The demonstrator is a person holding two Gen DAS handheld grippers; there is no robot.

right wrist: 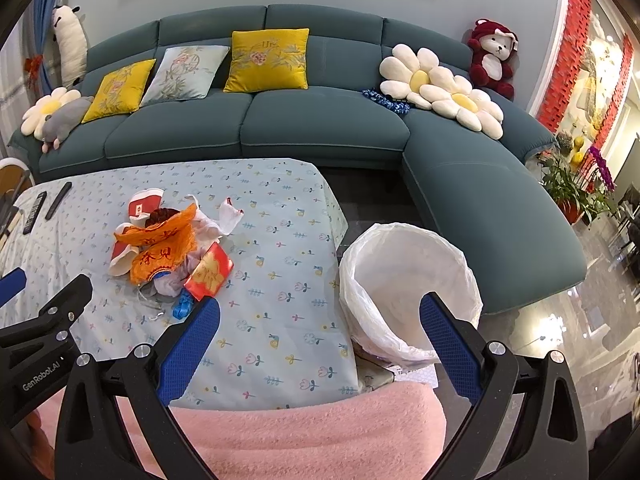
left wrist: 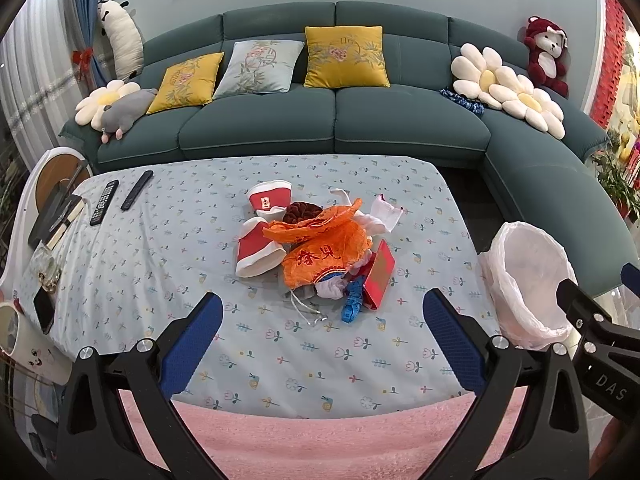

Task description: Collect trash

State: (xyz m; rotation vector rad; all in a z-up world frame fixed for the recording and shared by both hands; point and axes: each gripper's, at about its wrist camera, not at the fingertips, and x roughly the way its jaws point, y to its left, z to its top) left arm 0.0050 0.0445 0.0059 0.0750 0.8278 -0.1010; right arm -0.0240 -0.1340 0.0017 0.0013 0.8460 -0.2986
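With both the left tool (left wrist: 322,320) and right tool (right wrist: 320,320) wide open and empty, the trash pile (left wrist: 320,248) sits mid-bench, well apart from the lined bin (right wrist: 408,284) off the bench edge, so loosely gripped bags or wrappers risk dropping short of it.

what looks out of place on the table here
A heap of litter sits mid-table: orange plastic bag, tipped red-and-white cups, red packet, blue scrap. The lined bin beside the table looks empty.

"GenRobot.AI" on left gripper (right wrist: 48,316)
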